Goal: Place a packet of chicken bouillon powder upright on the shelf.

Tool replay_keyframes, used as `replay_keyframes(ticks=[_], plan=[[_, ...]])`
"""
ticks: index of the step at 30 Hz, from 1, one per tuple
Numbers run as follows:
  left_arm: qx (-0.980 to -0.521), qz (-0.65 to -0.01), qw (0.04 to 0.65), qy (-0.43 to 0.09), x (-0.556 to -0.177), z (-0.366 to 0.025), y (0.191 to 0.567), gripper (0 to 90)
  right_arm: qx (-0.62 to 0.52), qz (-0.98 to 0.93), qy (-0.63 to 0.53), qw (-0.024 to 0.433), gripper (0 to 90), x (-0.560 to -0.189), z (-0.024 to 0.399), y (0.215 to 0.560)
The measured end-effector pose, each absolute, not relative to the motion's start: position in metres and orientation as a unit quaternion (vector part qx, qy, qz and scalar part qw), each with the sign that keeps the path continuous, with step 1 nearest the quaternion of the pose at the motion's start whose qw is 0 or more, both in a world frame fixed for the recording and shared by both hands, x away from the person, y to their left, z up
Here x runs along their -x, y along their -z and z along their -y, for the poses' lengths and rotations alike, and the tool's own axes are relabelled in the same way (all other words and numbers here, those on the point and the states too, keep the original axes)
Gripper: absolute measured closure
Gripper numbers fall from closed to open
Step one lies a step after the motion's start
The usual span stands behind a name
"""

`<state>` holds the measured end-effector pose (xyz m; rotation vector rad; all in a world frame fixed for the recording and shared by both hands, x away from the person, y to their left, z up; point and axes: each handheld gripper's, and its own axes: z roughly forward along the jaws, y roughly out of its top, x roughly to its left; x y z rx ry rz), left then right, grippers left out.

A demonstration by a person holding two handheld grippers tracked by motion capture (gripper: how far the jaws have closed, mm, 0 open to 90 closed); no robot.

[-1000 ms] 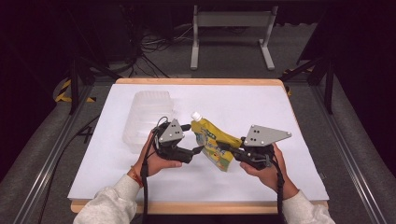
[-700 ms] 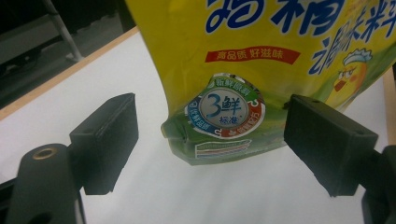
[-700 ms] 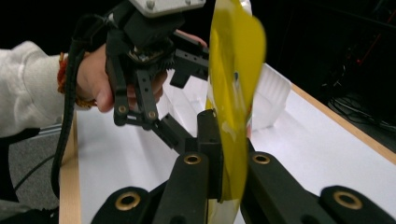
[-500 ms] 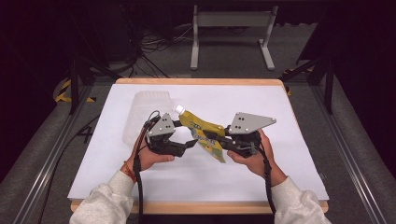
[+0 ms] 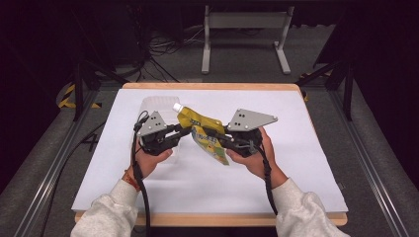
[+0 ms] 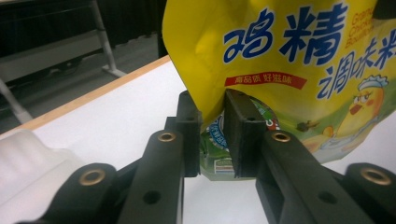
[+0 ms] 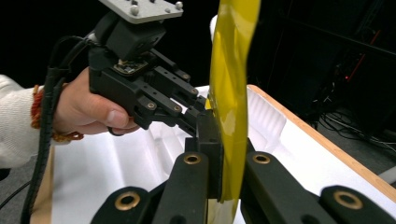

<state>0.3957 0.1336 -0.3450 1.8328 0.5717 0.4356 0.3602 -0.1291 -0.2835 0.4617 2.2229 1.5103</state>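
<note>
Left gripper [image 6: 212, 135]: two black jaws rising from the bottom edge, closed on the lower edge of a pouch, brass-coloured rivets on the linkage arms.

Yellow stand-up pouch [image 6: 289, 60]: held above the table, printed with large blue Chinese characters, a red banner with small characters, a cartoon chicken in a chef's hat at the right and a green patch at the pinched edge.

White table cover [image 6: 116, 116]: beneath the pouch, bordered by a wooden table edge [image 6: 88, 95].

Translucent plastic container [image 6: 28, 163]: lower left, resting on the cover.
</note>
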Motion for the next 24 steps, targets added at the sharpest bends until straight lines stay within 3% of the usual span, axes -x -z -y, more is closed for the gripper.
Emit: replay_keyframes(ticks=[6, 24], plan=[[-0.773, -0.246, 0.551, -0.197, -0.395, -0.140, 0.341, 85.3, -0.186, -0.787, -0.546, 0.219, 89.6, -0.367, 0.127, 0.283], [-0.756, -0.276, 0.533, -0.260, -0.400, -0.173, 0.327, 89.7, -0.213, -0.783, -0.527, 0.252, 84.3, -0.387, 0.100, 0.280]])
